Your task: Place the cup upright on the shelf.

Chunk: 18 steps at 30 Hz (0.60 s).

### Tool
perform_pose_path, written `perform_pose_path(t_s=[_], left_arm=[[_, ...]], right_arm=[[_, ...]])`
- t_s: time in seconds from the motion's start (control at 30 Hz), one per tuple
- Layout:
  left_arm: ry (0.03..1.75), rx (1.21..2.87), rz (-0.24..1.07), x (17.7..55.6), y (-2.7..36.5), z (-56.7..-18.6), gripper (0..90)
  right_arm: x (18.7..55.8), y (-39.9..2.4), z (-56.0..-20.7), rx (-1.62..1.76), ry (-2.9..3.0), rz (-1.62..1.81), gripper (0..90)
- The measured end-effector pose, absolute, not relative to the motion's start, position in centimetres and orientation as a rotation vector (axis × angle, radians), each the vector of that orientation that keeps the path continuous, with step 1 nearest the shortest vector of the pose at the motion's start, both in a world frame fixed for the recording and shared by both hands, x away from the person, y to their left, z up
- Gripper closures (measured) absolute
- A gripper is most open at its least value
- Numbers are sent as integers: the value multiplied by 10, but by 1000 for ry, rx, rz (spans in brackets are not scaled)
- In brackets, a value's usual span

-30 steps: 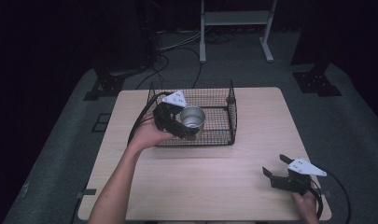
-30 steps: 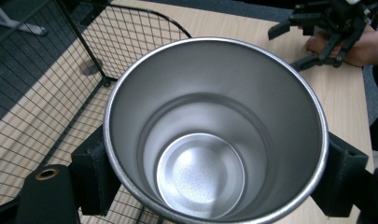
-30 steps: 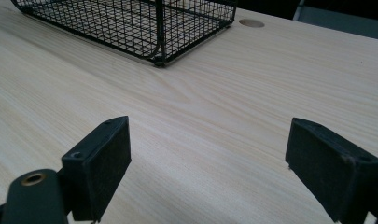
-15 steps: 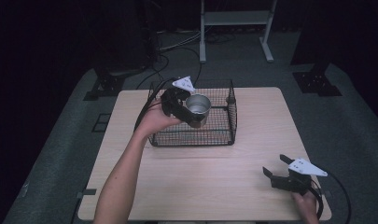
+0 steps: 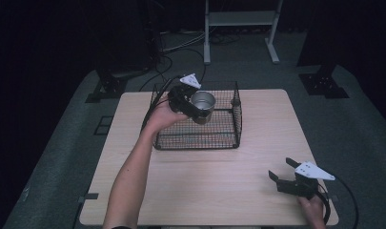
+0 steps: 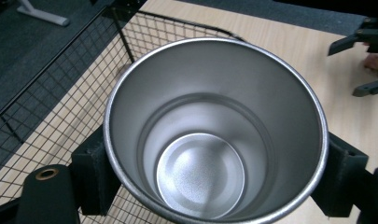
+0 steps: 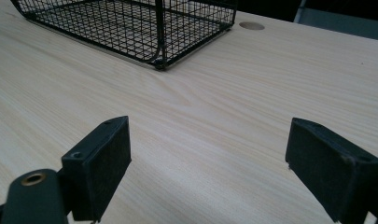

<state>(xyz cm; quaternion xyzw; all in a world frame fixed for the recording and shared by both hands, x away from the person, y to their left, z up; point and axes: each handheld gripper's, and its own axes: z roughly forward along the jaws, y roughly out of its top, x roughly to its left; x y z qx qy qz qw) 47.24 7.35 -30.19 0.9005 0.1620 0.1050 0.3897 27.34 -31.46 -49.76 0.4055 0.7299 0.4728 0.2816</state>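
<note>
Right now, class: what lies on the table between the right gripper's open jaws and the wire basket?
Nothing: bare wooden tabletop separates the right gripper from the wire basket, in the right gripper view.

cup [image 6: 214,135] base cut off, basket [image 7: 130,28] cropped

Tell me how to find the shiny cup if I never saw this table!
Look at the wooden table and find the black wire basket at its far side. Above the basket, the left tool grips a metal cup by its sides. It is the one shiny, round thing there, open at the top and empty inside.
</note>
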Motion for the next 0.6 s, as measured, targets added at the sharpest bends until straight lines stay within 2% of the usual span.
perform_pose_path(t_s=[0.6], left_arm=[[507, 2293, 277, 498, 72, -339, 178]], right_arm=[[273, -315, -498, 1086, 1952, 1276, 134]])
